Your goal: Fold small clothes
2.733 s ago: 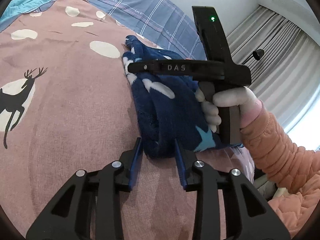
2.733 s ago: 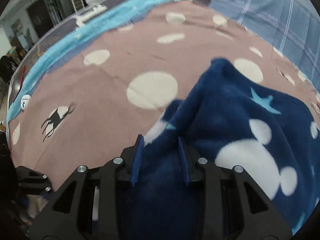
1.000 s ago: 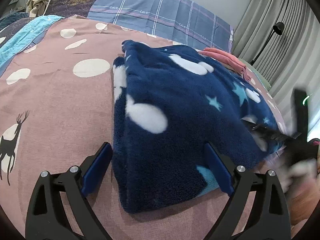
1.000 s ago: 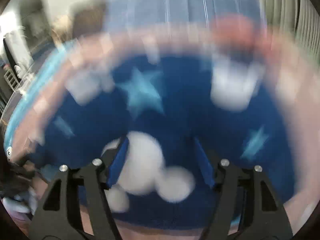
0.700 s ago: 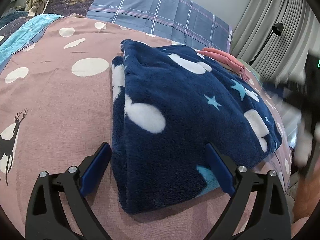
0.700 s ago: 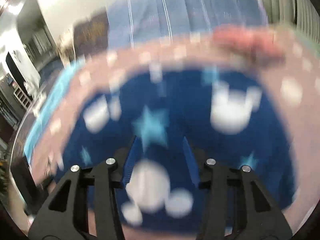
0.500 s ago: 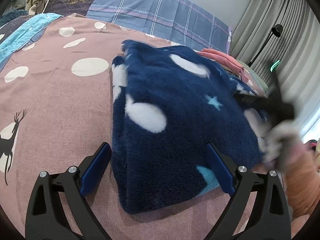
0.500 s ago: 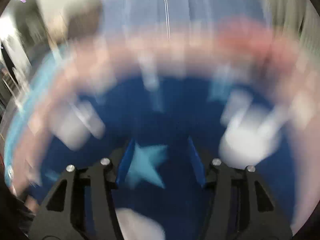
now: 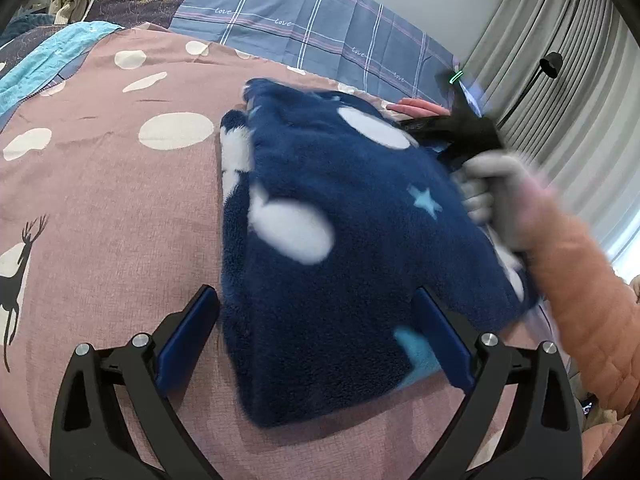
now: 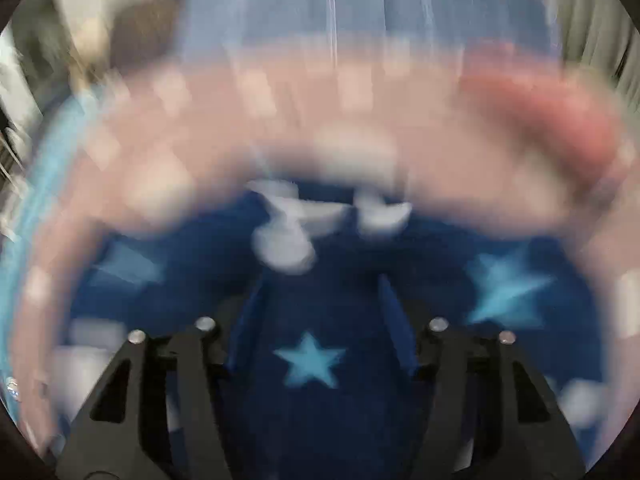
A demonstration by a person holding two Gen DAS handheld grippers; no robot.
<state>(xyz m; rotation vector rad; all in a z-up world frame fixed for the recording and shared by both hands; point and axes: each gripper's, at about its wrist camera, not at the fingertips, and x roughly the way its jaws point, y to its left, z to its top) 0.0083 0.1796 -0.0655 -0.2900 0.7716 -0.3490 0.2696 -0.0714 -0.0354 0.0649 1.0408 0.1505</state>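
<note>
We hold the left gripper [image 9: 316,336] tilted down, jaws wide, straddling the folded blue fleece [image 9: 340,240] without pinching. Right gripper [image 10: 320,320], in a gloved hand [image 9: 496,196], has just been opening over the fleece top; contact unclear from blur.

left gripper [image 9: 314,334]: jaws spread wide, angled downward | right gripper [image 10: 322,314]: jaws apart, just been opening | right hand [image 9: 496,196]: gloved, gripping its handle

Black two-finger left gripper [image 9: 316,332] has blue pads and silver screws at its pivots. At three o'clock, a light grey gloved hand [image 9: 496,196] wears a quilted peach-pink sleeve [image 9: 580,304].
</note>
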